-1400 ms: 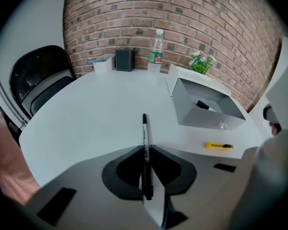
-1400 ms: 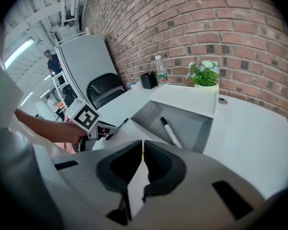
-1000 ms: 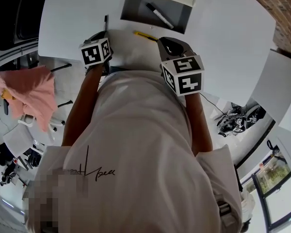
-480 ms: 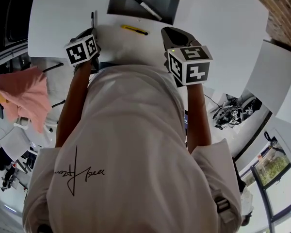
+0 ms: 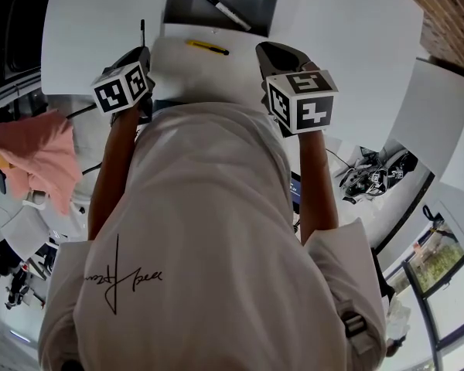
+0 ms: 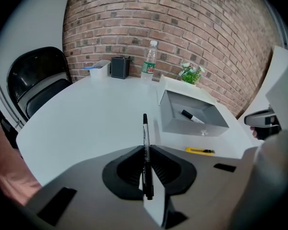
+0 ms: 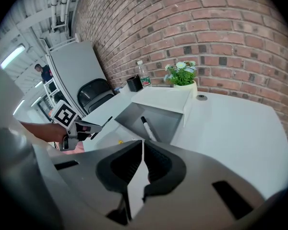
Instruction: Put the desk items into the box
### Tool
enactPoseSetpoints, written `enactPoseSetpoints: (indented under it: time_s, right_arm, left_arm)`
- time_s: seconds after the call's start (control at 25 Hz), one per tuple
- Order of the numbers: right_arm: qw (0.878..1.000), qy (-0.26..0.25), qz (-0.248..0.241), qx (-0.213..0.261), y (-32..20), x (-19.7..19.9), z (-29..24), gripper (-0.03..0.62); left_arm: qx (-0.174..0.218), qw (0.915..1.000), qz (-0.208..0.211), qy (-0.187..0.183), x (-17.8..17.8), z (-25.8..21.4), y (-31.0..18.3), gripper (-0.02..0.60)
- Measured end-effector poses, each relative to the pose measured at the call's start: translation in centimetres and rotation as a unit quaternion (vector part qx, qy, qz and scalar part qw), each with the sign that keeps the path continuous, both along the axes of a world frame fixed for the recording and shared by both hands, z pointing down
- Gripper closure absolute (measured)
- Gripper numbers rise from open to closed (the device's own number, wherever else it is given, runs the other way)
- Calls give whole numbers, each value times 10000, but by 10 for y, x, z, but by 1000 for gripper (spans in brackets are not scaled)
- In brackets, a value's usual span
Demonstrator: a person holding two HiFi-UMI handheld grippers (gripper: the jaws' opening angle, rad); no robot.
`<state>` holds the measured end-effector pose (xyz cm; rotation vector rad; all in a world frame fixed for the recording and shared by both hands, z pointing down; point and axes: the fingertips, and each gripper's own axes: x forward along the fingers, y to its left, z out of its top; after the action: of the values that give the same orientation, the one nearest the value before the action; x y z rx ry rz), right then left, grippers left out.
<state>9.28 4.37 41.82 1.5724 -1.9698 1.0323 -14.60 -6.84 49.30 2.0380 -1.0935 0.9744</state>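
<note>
My left gripper (image 6: 146, 147) is shut on a black pen (image 6: 145, 128) that points up and forward over the white table (image 6: 86, 119). An open grey box (image 6: 173, 114) stands ahead to its right, with a black-and-white marker (image 6: 192, 116) lying inside. A yellow utility knife (image 6: 200, 151) lies on the table just in front of the box. In the head view the box (image 5: 185, 2) is at the top, the knife (image 5: 207, 47) below it, and the left gripper (image 5: 143, 52) left of both. My right gripper (image 7: 142, 145) is shut and empty, near the box (image 7: 165, 121).
At the table's far edge stand a water bottle (image 6: 149, 61), a black pen cup (image 6: 119, 67), a white tray (image 6: 100, 68) and a small plant (image 6: 191, 73). A black chair (image 6: 38, 80) stands left of the table. A pink cloth (image 5: 35, 157) lies off the table.
The head view has shifted so the box and knife sit further left and up. The right gripper has drifted right relative to the box. The left gripper still holds the pen.
</note>
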Motion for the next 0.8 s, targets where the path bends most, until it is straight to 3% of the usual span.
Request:
enactPoseSetpoints:
  time_s: [0.8]
  right_arm:
    - [9999,-100,115,22,6,-4,1,559]
  left_arm:
    - [184,9981,378,452,23,-46,12,535]
